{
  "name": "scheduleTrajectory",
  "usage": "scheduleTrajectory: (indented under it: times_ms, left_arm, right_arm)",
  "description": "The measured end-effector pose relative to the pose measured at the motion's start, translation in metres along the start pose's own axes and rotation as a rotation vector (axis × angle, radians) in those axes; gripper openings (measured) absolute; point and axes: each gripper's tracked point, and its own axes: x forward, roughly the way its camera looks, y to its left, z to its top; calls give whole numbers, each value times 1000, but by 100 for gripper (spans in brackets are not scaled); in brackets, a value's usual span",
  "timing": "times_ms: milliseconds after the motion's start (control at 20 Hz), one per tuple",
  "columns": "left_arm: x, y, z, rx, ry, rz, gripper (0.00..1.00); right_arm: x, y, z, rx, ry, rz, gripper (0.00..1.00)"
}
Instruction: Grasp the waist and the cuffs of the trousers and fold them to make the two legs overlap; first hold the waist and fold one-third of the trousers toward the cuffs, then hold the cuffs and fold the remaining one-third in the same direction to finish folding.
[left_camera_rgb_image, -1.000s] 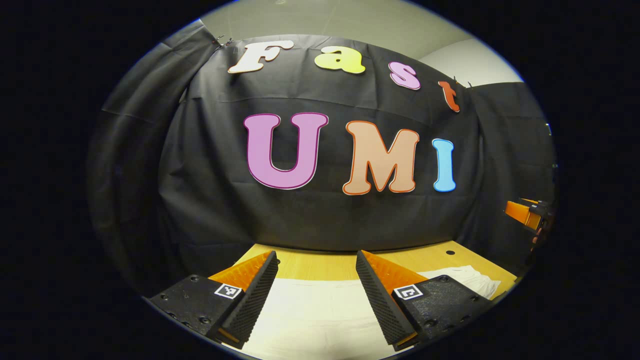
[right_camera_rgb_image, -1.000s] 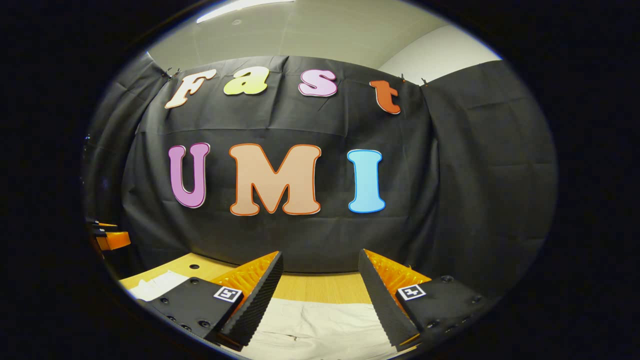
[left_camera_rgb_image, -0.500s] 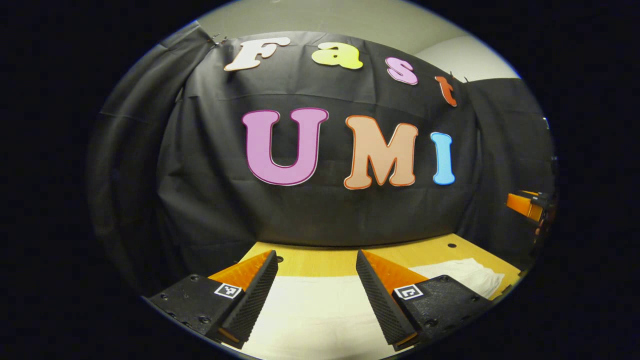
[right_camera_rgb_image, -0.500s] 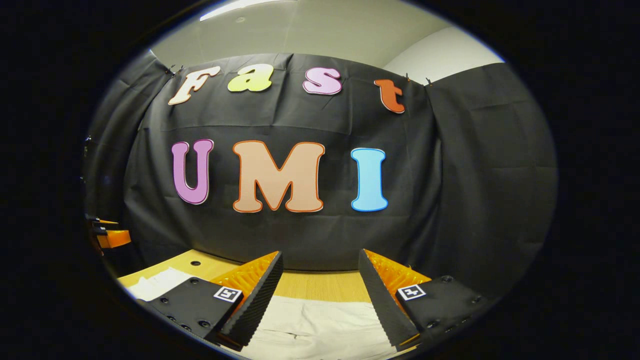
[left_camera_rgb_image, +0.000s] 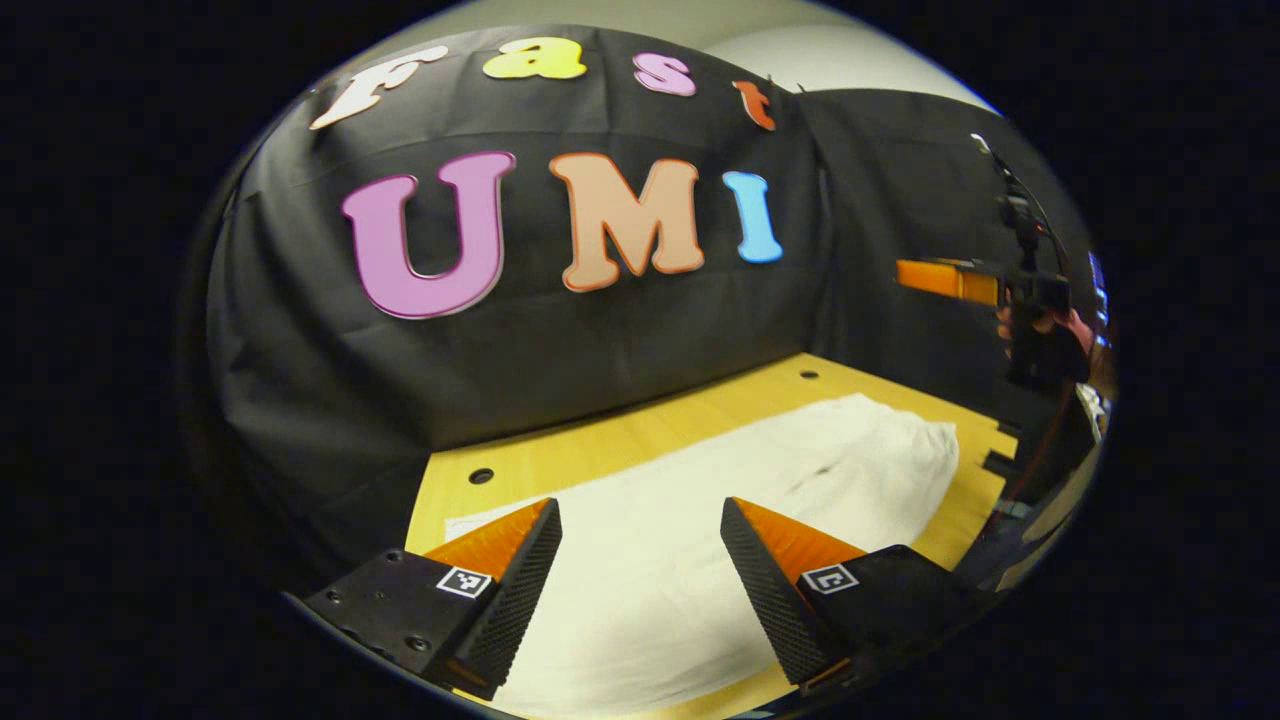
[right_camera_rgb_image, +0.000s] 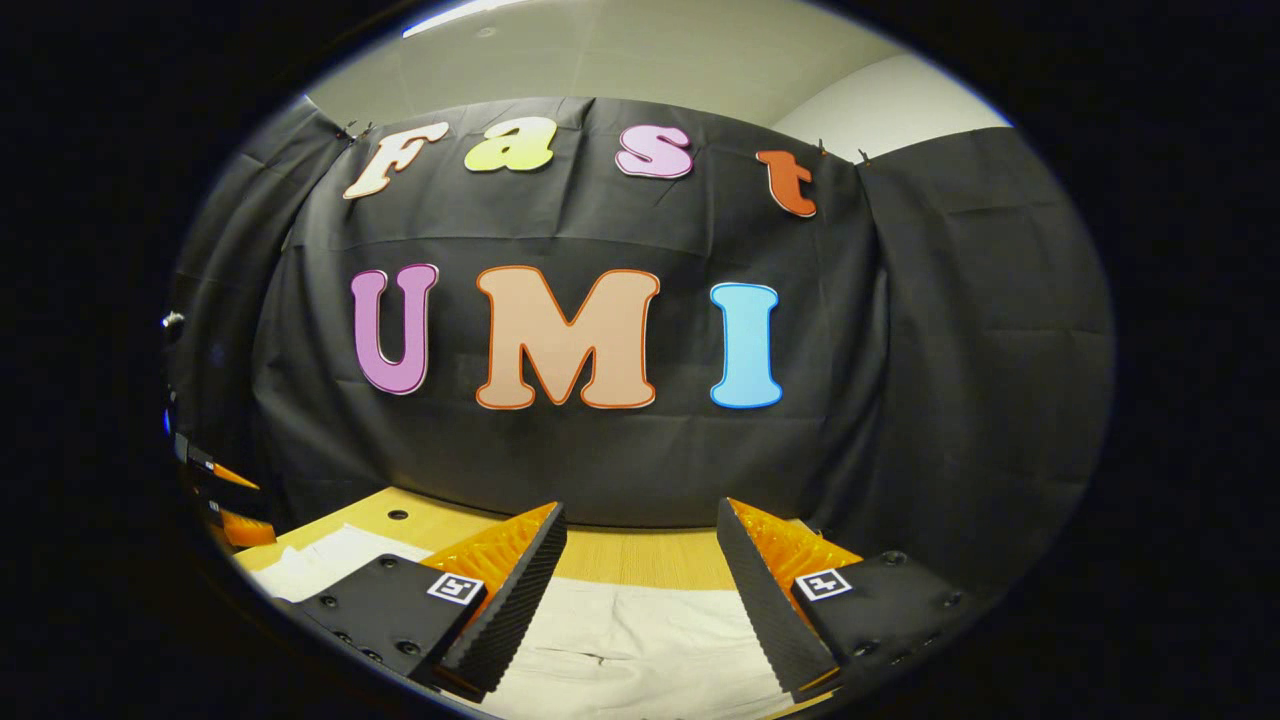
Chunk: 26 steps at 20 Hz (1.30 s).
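Cream-white trousers (left_camera_rgb_image: 700, 530) lie flat on the wooden table (left_camera_rgb_image: 640, 430), running from under my left gripper toward the far right. My left gripper (left_camera_rgb_image: 640, 585) hovers open above the cloth, nothing between its fingers. In the left gripper view the right gripper (left_camera_rgb_image: 960, 280) is held in a hand high at the right, above the trousers' far end. In the right gripper view the trousers (right_camera_rgb_image: 630, 650) lie below my right gripper (right_camera_rgb_image: 640, 590), which is open and holds nothing. The left gripper (right_camera_rgb_image: 225, 500) appears at the far left edge there.
The wooden table (right_camera_rgb_image: 640, 560) has small round holes (left_camera_rgb_image: 481, 475) near its back edge. The black cloth wall (left_camera_rgb_image: 600, 340) stands close behind and to the right of the table. The table's right edge has notches (left_camera_rgb_image: 1000, 460).
My left gripper has swung to the right and tilted down, so more of the trousers and table show. The right gripper has barely moved.
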Motion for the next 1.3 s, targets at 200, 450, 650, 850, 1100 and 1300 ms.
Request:
scheduleTrajectory:
  times_ms: [200, 450, 650, 850, 1100, 1300]
  left_arm:
    - [-9, -13, -64, 97, 180, -138, 96]
    - [-32, -17, -145, 224, 386, -297, 95]
    - [-50, -7, -200, 322, 539, -395, 95]
    - [-65, 3, -246, 372, 682, -468, 94]
    - [-71, 17, -269, 464, 767, -519, 92]
    - [-71, 16, -272, 480, 791, -556, 89]
  right_arm:
    - [-5, 4, -12, -11, 28, 3, 97]
    - [-7, 12, -24, -37, 58, 8, 97]
    - [-8, 17, -35, -56, 81, 15, 97]
    - [-9, 21, -47, -64, 115, 27, 97]
    - [-8, 24, -56, -92, 135, 41, 97]
    - [-7, 26, -62, -95, 148, 51, 97]
